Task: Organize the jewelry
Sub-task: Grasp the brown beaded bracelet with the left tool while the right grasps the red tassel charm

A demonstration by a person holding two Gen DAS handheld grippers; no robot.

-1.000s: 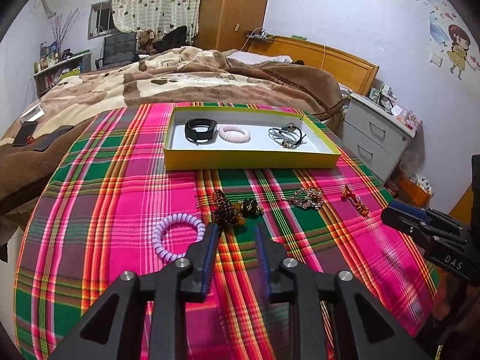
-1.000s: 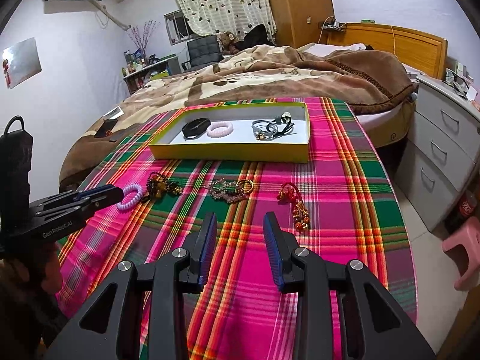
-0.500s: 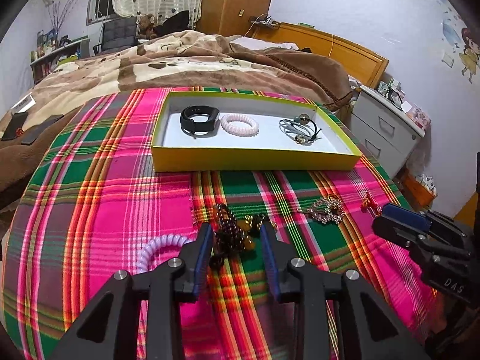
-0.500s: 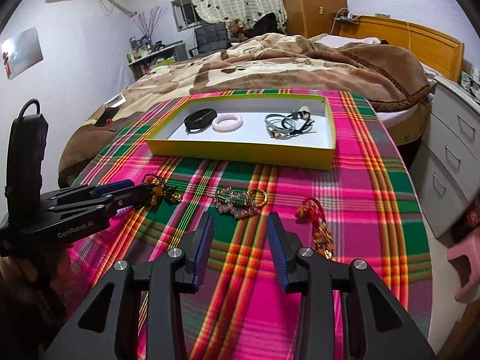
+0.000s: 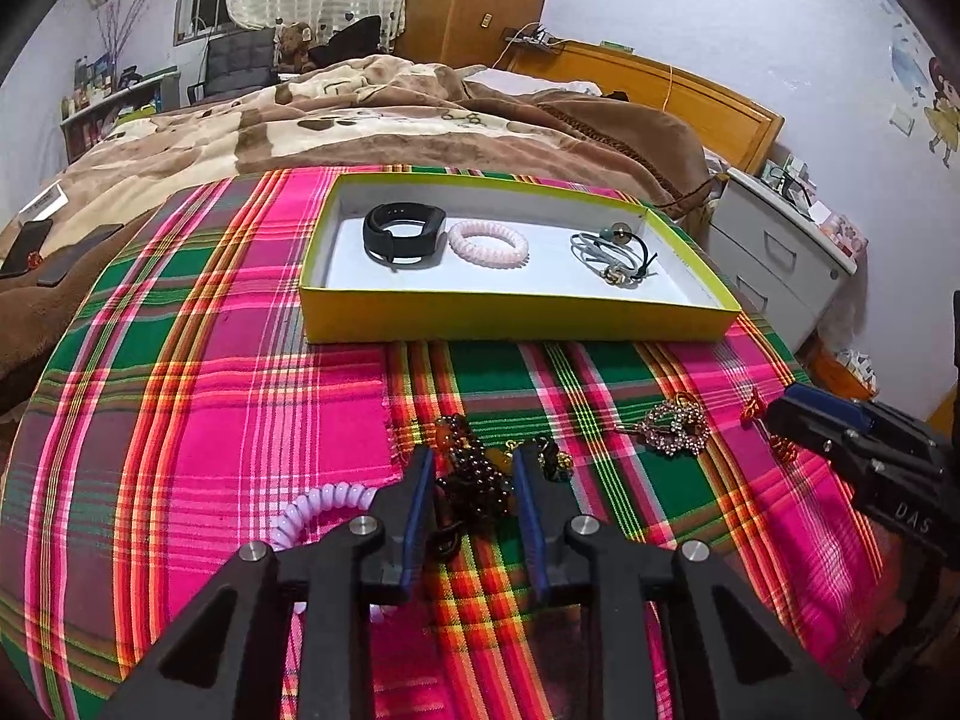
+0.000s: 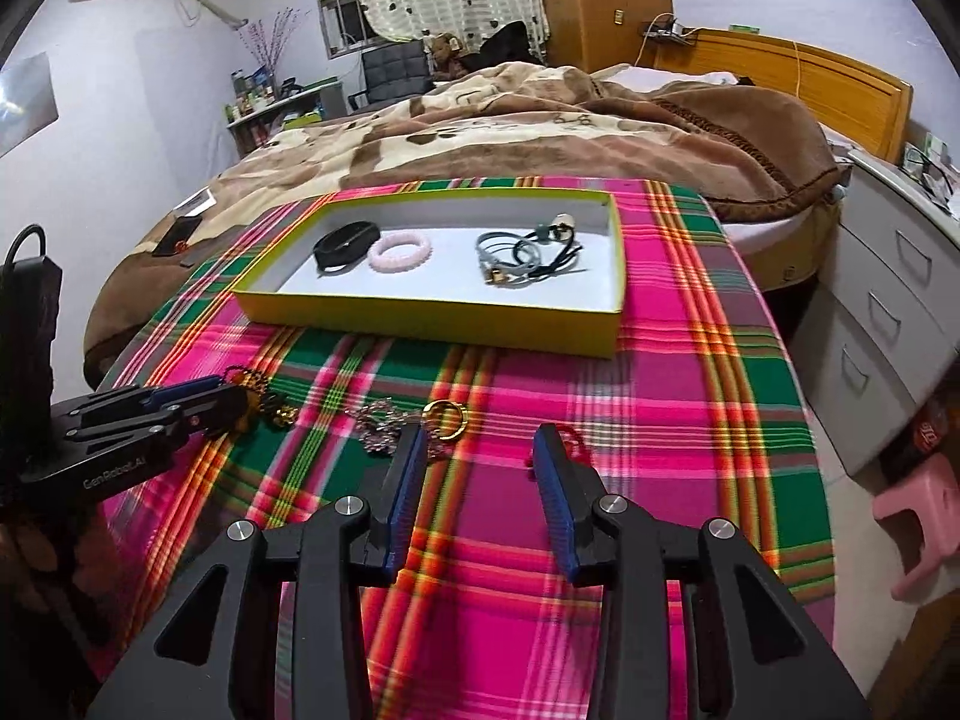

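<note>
- Jewelry not yet sorted lies on the plaid cloth [image 5: 198, 396], with the yellow box [image 5: 516, 318] well ahead of both tools; the box already holds a black band [image 5: 403, 233], a pink coil tie [image 5: 488, 242] and a tangle of grey cords [image 5: 612, 252].
- Just left of the left gripper [image 5: 471, 507] sits a lilac coil tie [image 5: 318, 510], untouched.
- A second ago the left gripper hung short of the dark bead bracelet [image 5: 474, 474]; now its parted fingers straddle the beads without pinching them yet. Closing looks like the next move.
- Ahead-right of it, near the other tool, lies a rhinestone charm [image 5: 675, 423].
- The right gripper [image 6: 480, 480], wide open and empty, has moved forward: the charm's gold ring [image 6: 444, 417] is at its left fingertip, and the red tassel [image 6: 570, 441] peeks beside its right one. It seems to be lining up its own pick.
</note>
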